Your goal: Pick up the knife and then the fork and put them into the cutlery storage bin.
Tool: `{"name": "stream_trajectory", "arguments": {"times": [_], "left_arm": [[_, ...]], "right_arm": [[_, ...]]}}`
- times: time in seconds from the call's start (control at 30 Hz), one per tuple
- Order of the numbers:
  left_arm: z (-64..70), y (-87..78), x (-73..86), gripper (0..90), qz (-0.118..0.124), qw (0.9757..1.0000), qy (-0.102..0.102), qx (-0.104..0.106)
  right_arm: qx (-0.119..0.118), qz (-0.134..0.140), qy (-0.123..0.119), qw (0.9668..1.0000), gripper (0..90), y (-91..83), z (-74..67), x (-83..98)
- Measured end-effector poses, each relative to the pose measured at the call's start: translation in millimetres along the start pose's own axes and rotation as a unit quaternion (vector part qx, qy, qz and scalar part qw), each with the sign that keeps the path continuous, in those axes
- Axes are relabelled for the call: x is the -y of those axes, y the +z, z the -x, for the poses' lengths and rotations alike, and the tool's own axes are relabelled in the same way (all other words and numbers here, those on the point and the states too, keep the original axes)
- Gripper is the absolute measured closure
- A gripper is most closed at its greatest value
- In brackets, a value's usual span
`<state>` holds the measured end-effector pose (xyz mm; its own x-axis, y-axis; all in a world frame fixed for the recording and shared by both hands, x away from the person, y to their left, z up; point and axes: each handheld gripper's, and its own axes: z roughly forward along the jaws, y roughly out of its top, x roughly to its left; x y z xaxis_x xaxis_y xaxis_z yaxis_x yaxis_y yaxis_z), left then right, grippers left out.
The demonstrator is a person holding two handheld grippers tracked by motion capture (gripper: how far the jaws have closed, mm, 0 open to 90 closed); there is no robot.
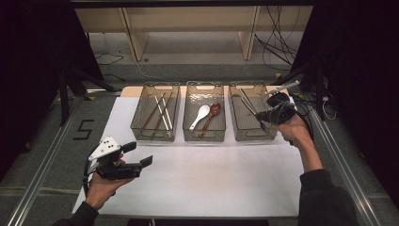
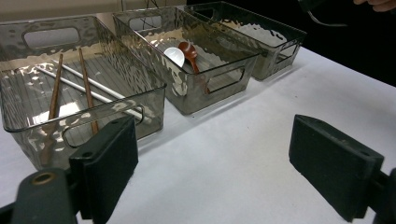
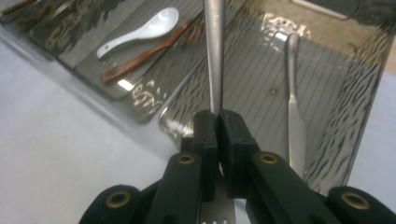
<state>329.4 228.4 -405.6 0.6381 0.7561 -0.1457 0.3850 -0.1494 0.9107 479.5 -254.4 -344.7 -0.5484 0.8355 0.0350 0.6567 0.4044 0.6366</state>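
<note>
My right gripper (image 1: 261, 116) (image 3: 218, 117) is shut on the handle of a metal fork (image 3: 215, 56). It holds the fork over the near end of the right grey see-through bin (image 1: 244, 86). The handle points into the bin, and the tines show behind the jaws. A metal knife (image 3: 295, 112) lies flat on that bin's floor. My left gripper (image 1: 139, 154) (image 2: 219, 163) is held above the table's near left part, open, with nothing between its jaws.
Three grey bins stand in a row across the white table (image 1: 211, 174). The left bin (image 1: 155, 85) holds brown and white chopsticks (image 1: 160, 110). The middle bin (image 1: 203, 85) holds a white spoon (image 1: 201, 114) and a brown spoon (image 1: 212, 113). Metal rails flank the table.
</note>
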Motion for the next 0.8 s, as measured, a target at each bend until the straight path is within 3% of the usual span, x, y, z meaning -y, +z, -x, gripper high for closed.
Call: {"name": "stream_trajectory", "arguments": {"times": [0.27,0.8], "left_arm": [[-0.2,-0.3,0.0,15.0,0.0,1.0,0.0,0.001],[0.1,-0.3,0.1,15.0,0.001,1.0,-0.001,0.002]], "right_arm": [[0.015,0.004,0.021,0.9997,86.3,9.5,6.5,-17.1],[0.039,0.0,0.05,0.998,86.2,31.0,20.0,-34.8]]}}
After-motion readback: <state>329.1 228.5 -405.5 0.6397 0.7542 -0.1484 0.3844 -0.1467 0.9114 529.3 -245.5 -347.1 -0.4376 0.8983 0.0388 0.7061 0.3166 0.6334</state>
